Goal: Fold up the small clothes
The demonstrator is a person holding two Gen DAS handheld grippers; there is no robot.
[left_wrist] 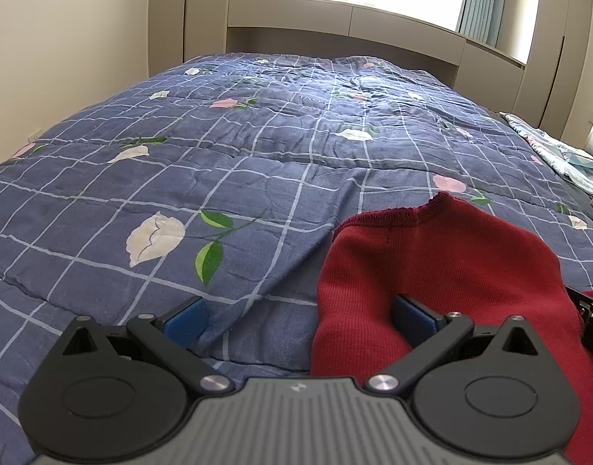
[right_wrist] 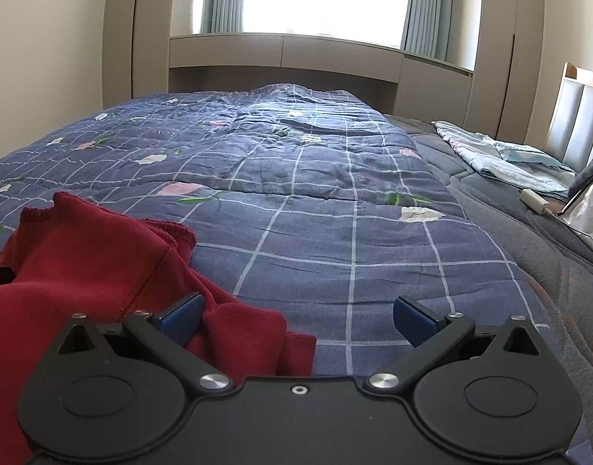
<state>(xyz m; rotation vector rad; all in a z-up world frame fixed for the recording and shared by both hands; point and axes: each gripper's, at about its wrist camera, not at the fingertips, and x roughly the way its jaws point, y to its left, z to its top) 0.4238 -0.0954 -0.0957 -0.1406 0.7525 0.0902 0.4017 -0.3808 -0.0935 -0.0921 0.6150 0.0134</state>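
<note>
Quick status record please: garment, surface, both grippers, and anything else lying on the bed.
garment: red knit garment, rumpled, not yet folded
surface: blue checked floral quilt on a bed
left gripper: open, right-hand blue pad against the red cloth, nothing clamped
right gripper: open, left-hand blue pad touching the garment's edge
position: garment lies between the two grippers
other items: light blue cloth near the headboard; small white charger beside it
</note>
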